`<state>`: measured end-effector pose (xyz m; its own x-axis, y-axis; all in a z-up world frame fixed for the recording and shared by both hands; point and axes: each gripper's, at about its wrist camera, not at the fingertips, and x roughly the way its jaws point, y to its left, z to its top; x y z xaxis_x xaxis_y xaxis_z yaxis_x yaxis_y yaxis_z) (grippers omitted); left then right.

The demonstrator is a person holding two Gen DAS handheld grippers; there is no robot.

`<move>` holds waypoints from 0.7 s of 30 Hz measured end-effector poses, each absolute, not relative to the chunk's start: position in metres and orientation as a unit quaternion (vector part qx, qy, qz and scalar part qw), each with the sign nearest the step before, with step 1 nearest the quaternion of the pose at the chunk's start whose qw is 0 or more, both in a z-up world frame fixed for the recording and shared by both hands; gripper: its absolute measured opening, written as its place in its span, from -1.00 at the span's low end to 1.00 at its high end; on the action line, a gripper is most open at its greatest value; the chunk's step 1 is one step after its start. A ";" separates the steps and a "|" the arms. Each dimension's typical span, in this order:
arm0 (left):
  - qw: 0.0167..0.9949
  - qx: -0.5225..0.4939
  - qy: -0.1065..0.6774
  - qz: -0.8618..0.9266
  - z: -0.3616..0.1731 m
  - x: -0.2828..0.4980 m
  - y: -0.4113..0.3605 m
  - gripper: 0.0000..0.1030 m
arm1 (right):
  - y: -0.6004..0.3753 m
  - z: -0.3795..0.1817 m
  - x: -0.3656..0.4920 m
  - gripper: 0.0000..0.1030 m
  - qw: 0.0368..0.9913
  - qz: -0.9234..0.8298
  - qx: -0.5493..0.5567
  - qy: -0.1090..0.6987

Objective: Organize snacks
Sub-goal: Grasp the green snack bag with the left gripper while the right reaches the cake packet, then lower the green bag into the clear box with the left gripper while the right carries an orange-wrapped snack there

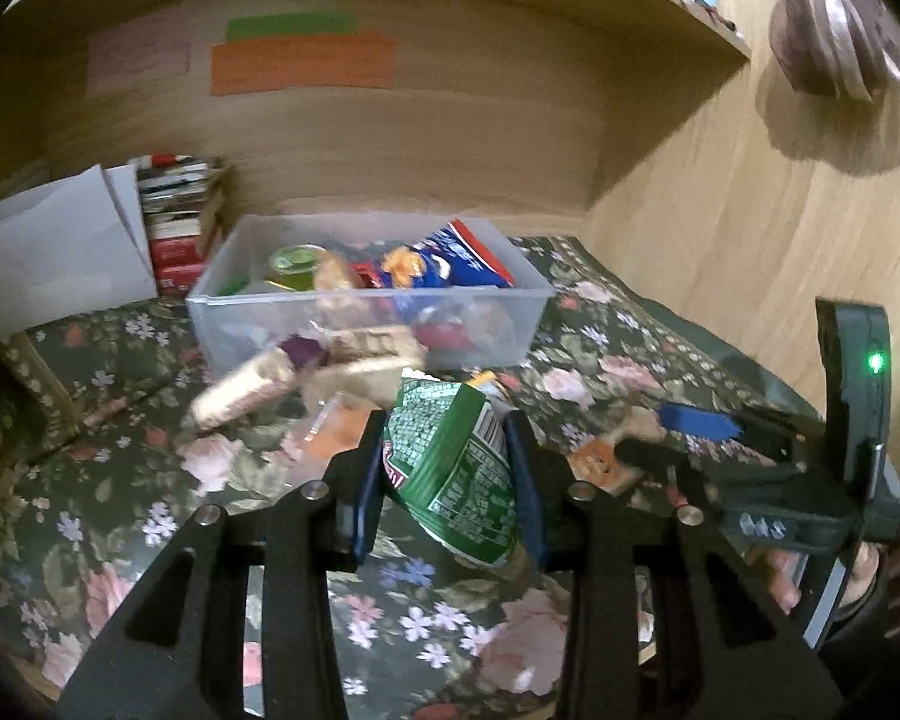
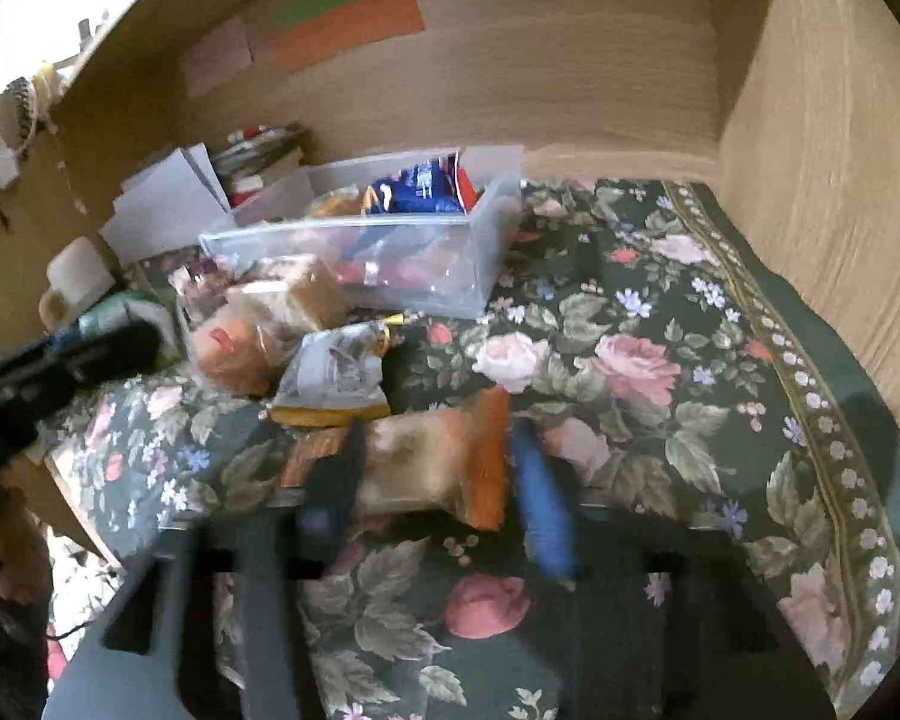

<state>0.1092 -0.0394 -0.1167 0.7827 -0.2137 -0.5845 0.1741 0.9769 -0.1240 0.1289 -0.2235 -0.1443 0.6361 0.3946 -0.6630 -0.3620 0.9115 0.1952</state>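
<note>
Left wrist view: my left hand-held gripper point(image 1: 447, 468) clamps a green snack bag point(image 1: 456, 468). Right wrist view alone shows my right hand-held gripper point(image 2: 444, 480) bracketing an orange-ended packet point(image 2: 438, 462), contact unclear.

A lived-in home desk nook — light wood-grain panels point(image 1: 426, 144) close in the back and side, with a shelf overhead. A dark green cloth printed with pink roses point(image 2: 630, 360) covers the surface. On it stands a clear plastic storage tub of packaged snacks point(image 1: 366, 312); left of the tub, stacked books point(image 1: 174, 222) and white papers point(image 1: 66, 252) — above it, coloured paper notes point(image 1: 300, 63) on the back panel.
</note>
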 end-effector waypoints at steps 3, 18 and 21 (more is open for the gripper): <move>0.946 -0.038 0.309 -0.092 -0.114 0.109 -0.028 -0.27 | -0.221 -0.143 0.128 0.78 0.903 0.221 0.034 0.367; 0.949 -0.052 0.305 -0.057 -0.115 0.118 0.010 -0.27 | -0.184 -0.167 0.145 0.42 0.899 0.207 -0.028 0.385; 0.950 -0.056 0.303 -0.055 -0.113 0.123 0.017 -0.27 | -0.187 -0.164 0.148 0.36 0.902 0.197 -0.023 0.383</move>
<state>0.1229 0.0171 -0.1126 0.8102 -0.1390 -0.5694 0.0709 0.9876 -0.1402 0.1481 -0.1867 -0.1636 0.6289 0.3379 -0.7002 -0.3733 0.9212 0.1093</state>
